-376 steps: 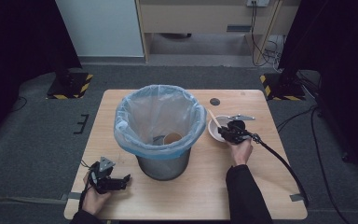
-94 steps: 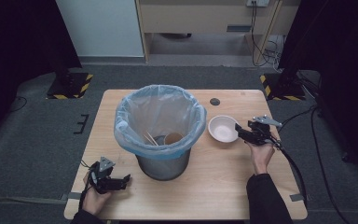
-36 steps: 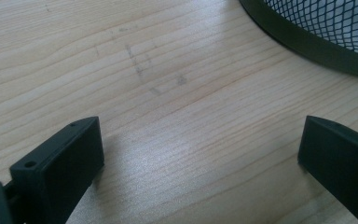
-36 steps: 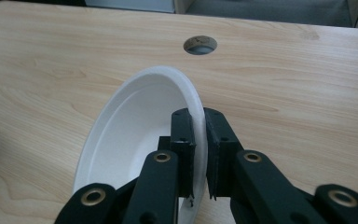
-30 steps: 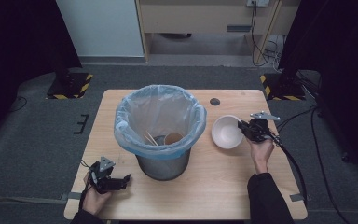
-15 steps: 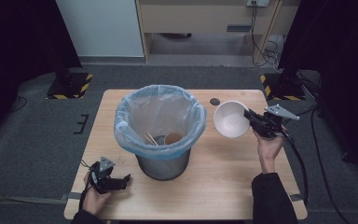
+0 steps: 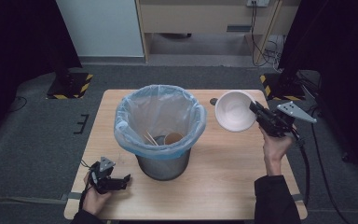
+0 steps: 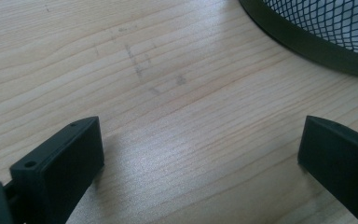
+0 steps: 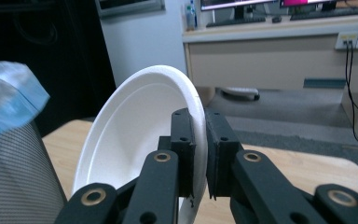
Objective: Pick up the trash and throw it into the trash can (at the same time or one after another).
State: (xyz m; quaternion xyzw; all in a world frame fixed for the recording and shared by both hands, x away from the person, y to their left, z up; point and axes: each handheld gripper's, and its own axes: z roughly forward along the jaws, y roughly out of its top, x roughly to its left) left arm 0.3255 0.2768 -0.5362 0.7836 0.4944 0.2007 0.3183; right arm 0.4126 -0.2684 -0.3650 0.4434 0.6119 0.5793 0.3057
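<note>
A white foam bowl (image 7: 234, 111) hangs in the air right of the bin, tipped on its side, and my right gripper (image 7: 256, 112) is shut on its rim. In the right gripper view the bowl (image 9: 135, 135) stands on edge with both jaws clamped on its rim and my right gripper (image 9: 199, 140) pinching it. The mesh bin (image 7: 161, 123) with a blue bag stands mid-table and holds chopsticks (image 7: 149, 138) and a brown cup (image 7: 173, 138). My left gripper (image 7: 121, 179) rests open on the table's front left, empty; in its own view the left gripper (image 8: 200, 154) is over bare wood.
A small dark disc (image 7: 213, 101) lies on the wooden table (image 7: 223, 177) behind the bowl. The bin's black base rim (image 8: 307, 44) is close ahead of the left gripper. A cable trails from the right gripper off the table's right edge.
My right gripper has lifted the bowl off the table and turned it on edge, its opening now facing the bin. Earlier the bowl's chopsticks went away. The left gripper has not moved.
</note>
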